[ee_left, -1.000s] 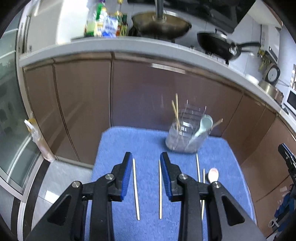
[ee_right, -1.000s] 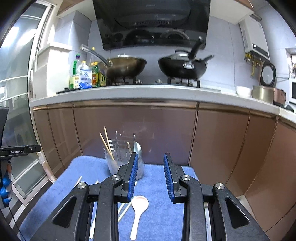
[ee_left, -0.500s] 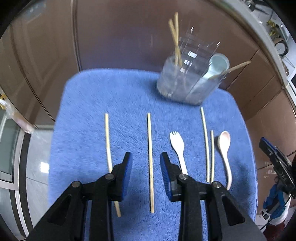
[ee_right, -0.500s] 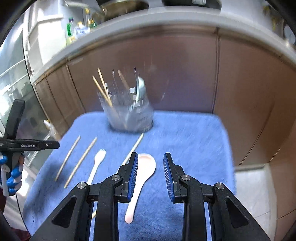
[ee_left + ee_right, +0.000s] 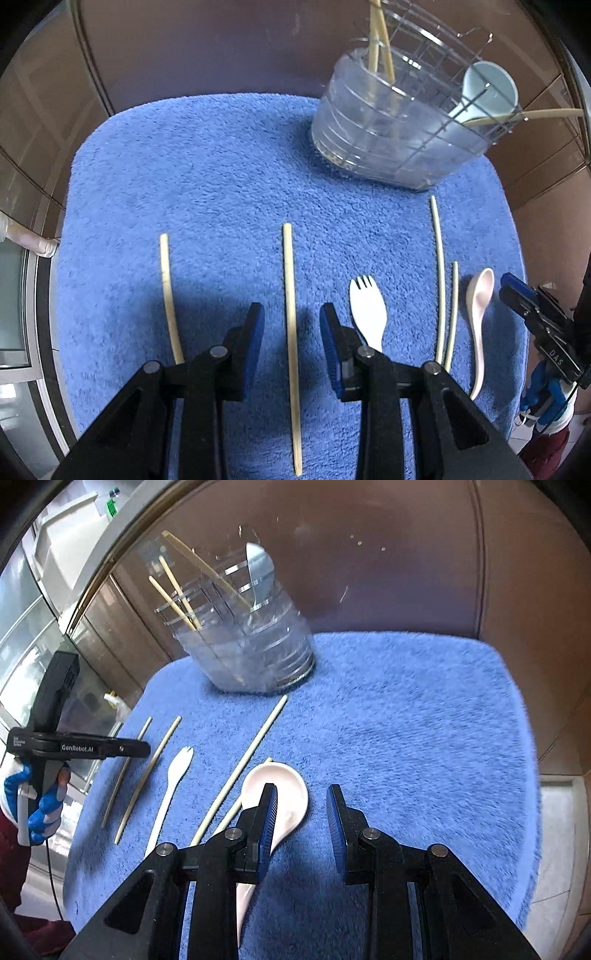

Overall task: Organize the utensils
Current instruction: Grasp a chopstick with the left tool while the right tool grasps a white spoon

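- Left gripper (image 5: pixel 291 326) wide, empty: we straddle the middle chopstick (image 5: pixel 291 332), lower centre, to pinch it.
- Right gripper (image 5: pixel 301 823) wide, empty, beside the spoon (image 5: pixel 284 794).
- Holder (image 5: pixel 391 136) upper right, the destination.

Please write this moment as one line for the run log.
left gripper: jaws open, straddling wooden chopstick | right gripper: jaws open, beside pale pink ceramic spoon | nothing held

Left wrist view looked steeply down, close over blue mat (image 5: pixel 221 177); right likewise, from opposite side; both shared utensil holder (image 5: pixel 255 657).
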Action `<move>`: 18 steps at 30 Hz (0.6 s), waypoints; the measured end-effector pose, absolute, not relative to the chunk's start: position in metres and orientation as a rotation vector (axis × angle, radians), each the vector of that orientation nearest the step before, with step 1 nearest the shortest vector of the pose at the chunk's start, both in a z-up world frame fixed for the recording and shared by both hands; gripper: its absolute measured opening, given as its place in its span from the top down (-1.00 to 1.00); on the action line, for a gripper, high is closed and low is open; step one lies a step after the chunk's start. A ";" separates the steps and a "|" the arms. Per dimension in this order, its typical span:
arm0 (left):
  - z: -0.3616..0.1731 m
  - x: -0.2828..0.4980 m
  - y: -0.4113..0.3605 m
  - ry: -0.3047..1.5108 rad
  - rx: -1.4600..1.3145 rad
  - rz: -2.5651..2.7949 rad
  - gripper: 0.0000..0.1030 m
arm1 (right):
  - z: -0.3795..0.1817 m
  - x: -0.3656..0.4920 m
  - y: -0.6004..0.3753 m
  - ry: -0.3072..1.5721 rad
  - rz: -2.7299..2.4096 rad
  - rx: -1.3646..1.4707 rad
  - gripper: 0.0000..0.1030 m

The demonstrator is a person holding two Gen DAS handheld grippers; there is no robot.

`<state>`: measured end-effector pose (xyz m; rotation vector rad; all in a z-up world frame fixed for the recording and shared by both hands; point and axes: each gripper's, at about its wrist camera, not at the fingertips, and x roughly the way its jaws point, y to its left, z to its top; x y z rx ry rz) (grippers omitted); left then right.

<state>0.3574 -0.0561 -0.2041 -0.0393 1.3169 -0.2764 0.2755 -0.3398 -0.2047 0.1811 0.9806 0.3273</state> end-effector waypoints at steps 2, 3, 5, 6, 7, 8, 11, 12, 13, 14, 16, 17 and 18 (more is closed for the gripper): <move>-0.207 0.363 -0.059 1.334 -0.026 -0.281 0.44 | -0.212 0.283 -0.338 1.010 0.353 0.182 0.45; -0.208 0.364 -0.061 1.340 -0.015 -0.285 0.44 | -0.215 0.285 -0.338 1.022 0.369 0.185 0.45; -0.211 0.367 -0.065 1.351 -0.002 -0.288 0.44 | -0.220 0.291 -0.336 1.041 0.393 0.182 0.45; -0.212 0.369 -0.066 1.357 0.002 -0.289 0.45 | -0.221 0.292 -0.336 1.046 0.397 0.177 0.45; -0.216 0.372 -0.071 1.365 0.006 -0.291 0.45 | -0.224 0.295 -0.334 1.056 0.407 0.168 0.45; -0.217 0.373 -0.071 1.370 0.008 -0.292 0.46 | -0.224 0.296 -0.333 1.060 0.416 0.166 0.45; -0.224 0.380 -0.075 1.387 0.011 -0.294 0.52 | -0.227 0.301 -0.332 1.072 0.442 0.162 0.45; -0.224 0.381 -0.075 1.388 0.009 -0.294 0.52 | -0.227 0.302 -0.331 1.075 0.449 0.158 0.45; -0.225 0.383 -0.075 1.388 0.008 -0.295 0.52 | -0.228 0.303 -0.331 1.077 0.452 0.157 0.45; -0.225 0.384 -0.075 1.390 0.008 -0.295 0.52 | -0.228 0.304 -0.331 1.078 0.458 0.156 0.45; -0.225 0.388 -0.074 1.393 0.009 -0.294 0.52 | -0.229 0.305 -0.330 1.080 0.460 0.154 0.45; -0.225 0.389 -0.074 1.392 0.009 -0.294 0.52 | -0.230 0.306 -0.329 1.081 0.463 0.154 0.45; -0.226 0.390 -0.074 1.391 0.012 -0.293 0.52 | -0.230 0.307 -0.329 1.081 0.465 0.154 0.45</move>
